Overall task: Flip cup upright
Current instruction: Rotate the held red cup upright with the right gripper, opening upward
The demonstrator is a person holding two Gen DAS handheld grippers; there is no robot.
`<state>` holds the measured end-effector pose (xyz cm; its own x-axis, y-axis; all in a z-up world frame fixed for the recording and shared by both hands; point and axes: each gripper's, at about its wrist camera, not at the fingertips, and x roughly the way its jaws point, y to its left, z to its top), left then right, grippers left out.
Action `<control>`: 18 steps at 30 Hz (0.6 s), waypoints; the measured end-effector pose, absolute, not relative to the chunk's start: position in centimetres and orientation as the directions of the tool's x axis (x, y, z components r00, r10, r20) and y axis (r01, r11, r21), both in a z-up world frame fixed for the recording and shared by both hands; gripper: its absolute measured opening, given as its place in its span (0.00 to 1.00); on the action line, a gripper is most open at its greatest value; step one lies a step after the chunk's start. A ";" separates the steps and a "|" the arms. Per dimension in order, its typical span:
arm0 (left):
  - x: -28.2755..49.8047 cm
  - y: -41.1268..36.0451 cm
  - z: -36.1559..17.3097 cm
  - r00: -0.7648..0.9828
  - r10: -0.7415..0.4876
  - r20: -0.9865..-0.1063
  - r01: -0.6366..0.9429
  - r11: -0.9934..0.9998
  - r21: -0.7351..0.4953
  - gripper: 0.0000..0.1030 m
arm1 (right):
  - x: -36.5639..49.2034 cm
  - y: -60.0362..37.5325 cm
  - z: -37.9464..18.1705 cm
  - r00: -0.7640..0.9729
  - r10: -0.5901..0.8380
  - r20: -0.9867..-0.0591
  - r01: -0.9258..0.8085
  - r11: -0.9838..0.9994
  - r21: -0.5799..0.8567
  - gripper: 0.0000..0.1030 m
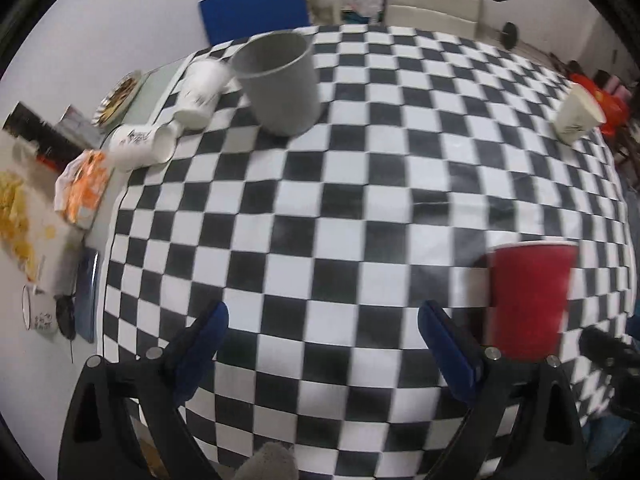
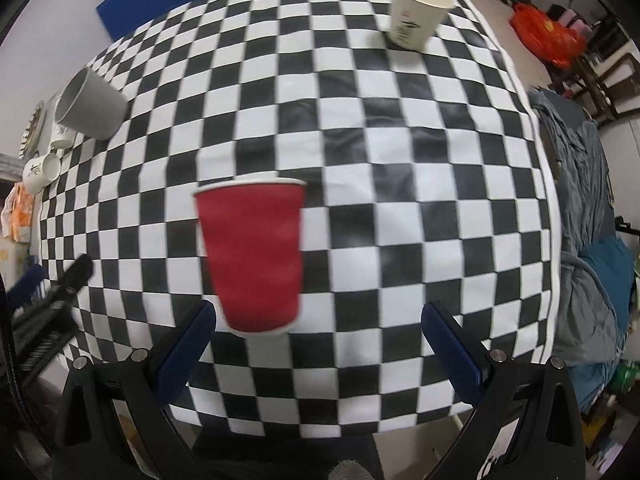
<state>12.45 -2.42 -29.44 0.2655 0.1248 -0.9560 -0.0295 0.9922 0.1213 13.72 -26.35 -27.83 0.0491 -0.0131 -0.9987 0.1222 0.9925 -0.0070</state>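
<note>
Red cup [image 2: 251, 256], smooth, tapered and motion-blurred, stands rim-up on the checkered cloth [image 2: 400, 160], seemingly just ahead of the right gripper [image 2: 318, 344], nearer its left finger. That gripper's blue-padded jaws are spread wide, holding nothing. The left gripper [image 1: 322, 340] gapes equally wide and empty. Open cloth separates the grey cup [image 1: 280, 84] from the white paper cup [image 2: 418, 10] at the far edge.

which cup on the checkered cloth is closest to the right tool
The red cup, standing rim-up just ahead of the right tool. The grey cup and the white paper cup stand far across the cloth.
</note>
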 end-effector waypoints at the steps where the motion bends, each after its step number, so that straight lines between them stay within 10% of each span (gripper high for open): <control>1: 12.6 -2.2 -29.7 0.262 0.125 -0.957 -0.038 0.992 0.119 0.94 | 14.0 -25.9 -28.1 0.050 -0.015 -0.999 0.115 0.993 -0.009 1.00; 18: 14.0 -1.8 -33.6 0.187 0.109 -0.976 -0.060 0.993 0.100 0.94 | 17.9 -23.9 -33.4 -0.038 -0.015 -0.999 0.051 0.999 -0.017 1.00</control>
